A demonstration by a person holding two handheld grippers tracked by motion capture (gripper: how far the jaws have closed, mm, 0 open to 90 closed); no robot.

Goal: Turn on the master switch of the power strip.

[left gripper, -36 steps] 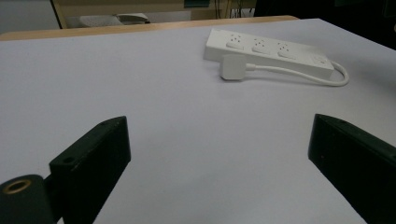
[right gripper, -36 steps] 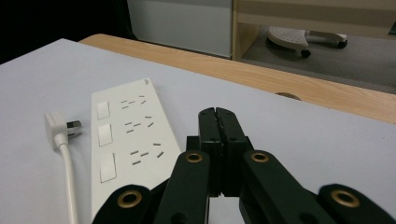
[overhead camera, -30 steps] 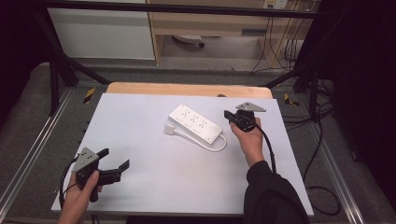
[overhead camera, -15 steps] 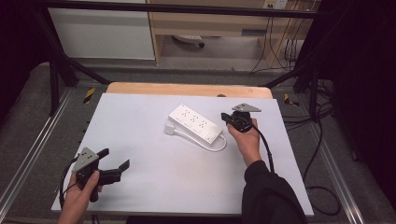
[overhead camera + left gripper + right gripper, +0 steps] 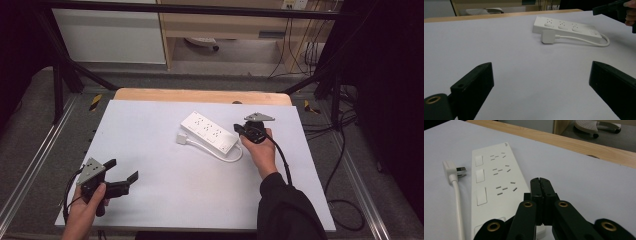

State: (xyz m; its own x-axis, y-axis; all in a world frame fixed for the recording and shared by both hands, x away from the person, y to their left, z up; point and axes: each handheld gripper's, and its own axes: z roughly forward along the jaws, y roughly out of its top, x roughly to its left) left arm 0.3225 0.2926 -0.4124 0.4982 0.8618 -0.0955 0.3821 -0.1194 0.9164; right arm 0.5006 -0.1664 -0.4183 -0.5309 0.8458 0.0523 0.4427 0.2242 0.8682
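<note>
Now my right gripper has its jaws pressed together, empty, just over the power strip's near end. Its own view catches the three switches and the plug beside the strip. My left gripper, jaws wide apart, sits well short of the strip on the white tabletop, nothing between.

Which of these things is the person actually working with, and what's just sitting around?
Likely part of the job:
- white plastic three-socket power strip, its white cord and plug lying beside it
- right gripper, shut, over the strip's near end
- left gripper, open, far off

Just lying about:
- white wheeled base on the floor
- black cables behind the table
</note>
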